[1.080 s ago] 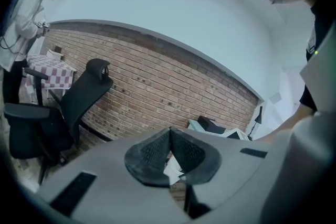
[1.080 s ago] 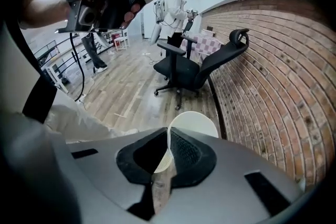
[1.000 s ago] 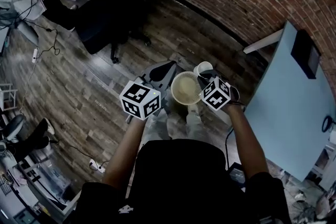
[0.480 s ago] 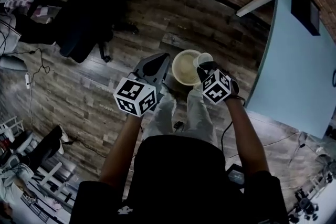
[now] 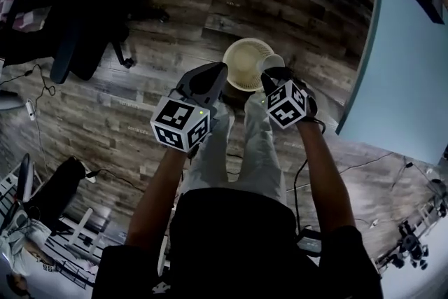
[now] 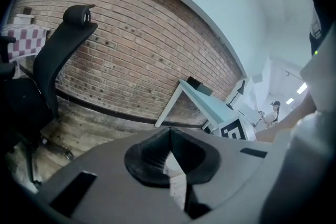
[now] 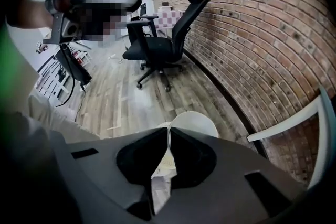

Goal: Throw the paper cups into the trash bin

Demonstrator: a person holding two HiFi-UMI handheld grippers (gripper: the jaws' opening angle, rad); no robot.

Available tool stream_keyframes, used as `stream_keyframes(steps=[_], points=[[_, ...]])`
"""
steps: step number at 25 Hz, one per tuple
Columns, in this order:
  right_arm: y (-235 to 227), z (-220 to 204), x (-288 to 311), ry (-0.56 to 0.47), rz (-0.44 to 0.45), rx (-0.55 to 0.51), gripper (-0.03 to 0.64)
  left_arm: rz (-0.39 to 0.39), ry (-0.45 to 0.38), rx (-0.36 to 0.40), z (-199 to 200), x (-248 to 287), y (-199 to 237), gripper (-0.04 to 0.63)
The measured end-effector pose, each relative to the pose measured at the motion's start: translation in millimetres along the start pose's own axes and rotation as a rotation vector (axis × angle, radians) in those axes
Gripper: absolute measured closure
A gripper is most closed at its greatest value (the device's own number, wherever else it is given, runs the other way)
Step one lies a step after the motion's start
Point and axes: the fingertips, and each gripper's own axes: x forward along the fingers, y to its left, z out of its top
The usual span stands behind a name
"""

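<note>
In your right gripper (image 5: 274,78), jaws pinched on its rim, the paper cup (image 5: 272,63) hangs over the near edge of the trash bin (image 5: 241,66). Your left gripper (image 5: 220,71) is closed and empty. The drop looks not yet made; only letting go is left.

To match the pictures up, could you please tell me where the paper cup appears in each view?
Head view: the paper cup sits at upper centre, held by the right gripper, at the trash bin's right rim.
Left gripper view: not in it.
Right gripper view: lower centre, just beyond the gripper, which pinches its rim.
Shared landmark: the light blue table.
</note>
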Motion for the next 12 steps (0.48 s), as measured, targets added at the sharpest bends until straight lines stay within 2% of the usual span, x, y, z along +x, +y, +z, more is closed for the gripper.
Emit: stream_keyframes(steps=[12], points=[[11.8,-68.2,100.8,0.045,0.032,0.041,0.595,0.039,0.067,-0.04,-99.3,65.2,43.0,0.589]])
